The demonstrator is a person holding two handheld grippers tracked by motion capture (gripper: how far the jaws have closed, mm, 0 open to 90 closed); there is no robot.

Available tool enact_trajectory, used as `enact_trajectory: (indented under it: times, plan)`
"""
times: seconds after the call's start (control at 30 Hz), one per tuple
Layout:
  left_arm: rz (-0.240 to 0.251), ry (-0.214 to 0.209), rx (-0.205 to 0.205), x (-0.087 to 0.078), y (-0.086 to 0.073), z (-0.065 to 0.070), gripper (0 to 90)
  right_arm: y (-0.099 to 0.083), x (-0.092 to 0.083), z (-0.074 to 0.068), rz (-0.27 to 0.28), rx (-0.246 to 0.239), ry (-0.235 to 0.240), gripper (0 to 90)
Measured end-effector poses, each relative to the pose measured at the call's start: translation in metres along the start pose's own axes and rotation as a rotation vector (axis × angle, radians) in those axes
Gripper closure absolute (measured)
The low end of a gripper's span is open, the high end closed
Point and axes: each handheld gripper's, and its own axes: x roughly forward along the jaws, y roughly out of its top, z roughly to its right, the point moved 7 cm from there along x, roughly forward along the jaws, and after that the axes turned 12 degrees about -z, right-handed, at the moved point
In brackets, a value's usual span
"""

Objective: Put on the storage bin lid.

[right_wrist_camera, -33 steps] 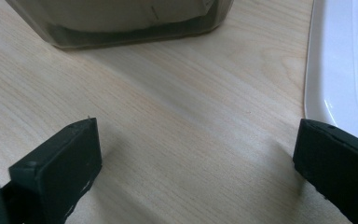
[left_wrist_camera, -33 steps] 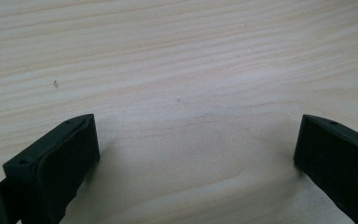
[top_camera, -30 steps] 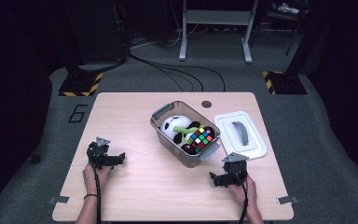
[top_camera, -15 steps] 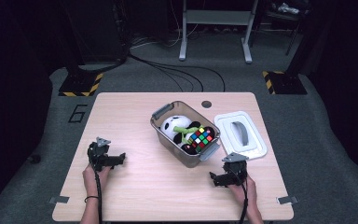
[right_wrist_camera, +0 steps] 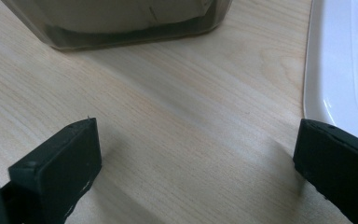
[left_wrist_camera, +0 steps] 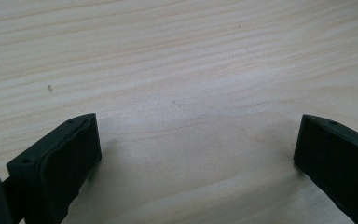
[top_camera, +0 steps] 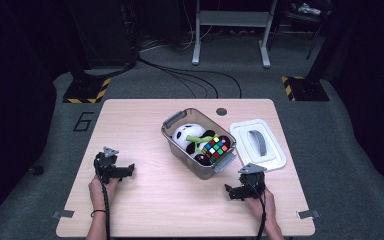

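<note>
My left tongs (top_camera: 128,171) rest low over the pale, fine-grained wooden table (top_camera: 145,210) near its left edge, jaws spread wide with nothing but bare wood between them in the left gripper view; my right tongs (top_camera: 228,190) sit near the front right, jaws just as wide and empty. The translucent grey plastic bin (top_camera: 200,167) stands near the middle of the table, just beyond my right tongs (its lower wall shows at the top of the right gripper view); inside lie a black-and-white panda plush (top_camera: 185,135) and a multicoloured puzzle cube (top_camera: 216,146), touching. The white rectangular lid with a grey handle (top_camera: 257,144) lies flat on the table just beside the bin, on its right; its rim reaches close to my right tongs. A small dark round hole (top_camera: 221,111) marks the far edge of the table. Around it: grey carpet floor (top_camera: 350,150), a painted numeral six (top_camera: 83,121), black cables (top_camera: 190,77), yellow-and-black striped base plates (top_camera: 86,92), and a dim room behind.
</note>
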Motion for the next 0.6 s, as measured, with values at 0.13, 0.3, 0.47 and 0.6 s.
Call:
enact_trajectory:
  times: [0.13, 0.3, 0.47, 0.6]
  plan:
    - [-0.003, -0.001, 0.0, 0.0, 0.0, 0.0, 0.3, 0.0, 0.0, 0.001, 0.001, -0.009, 0.002, 0.0]
    - [0.0, 0.0, 0.001, 0.0, 0.0, 0.0, 0.3, 0.0, -0.001, 0.001, -0.011, -0.012, 0.008, 0.2]
    - [0.001, 0.001, 0.005, 0.0, 0.0, 0.0, 0.3, 0.001, -0.016, 0.008, 0.014, 0.007, 0.05, 2.4]
    - [0.002, 0.0, 0.004, 0.0, 0.001, 0.0, 0.3, 0.009, -0.027, 0.018, 0.032, 0.014, 0.044, 2.4]
